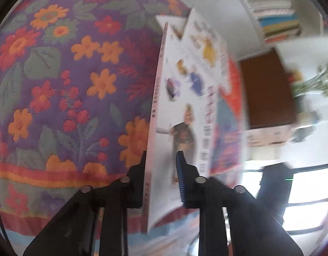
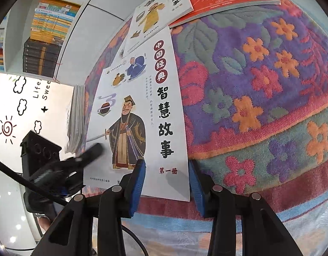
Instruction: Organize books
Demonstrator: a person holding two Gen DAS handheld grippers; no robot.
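The place looks like a home reading corner or children's room. A woven floral cloth (image 2: 260, 89) spreads under and right of the right jaws, with children's picture books (image 2: 142, 98) ahead of them. Up and to their left stand white shelves packed with books (image 2: 48, 25) and a doodled wall sticker (image 2: 25, 106).
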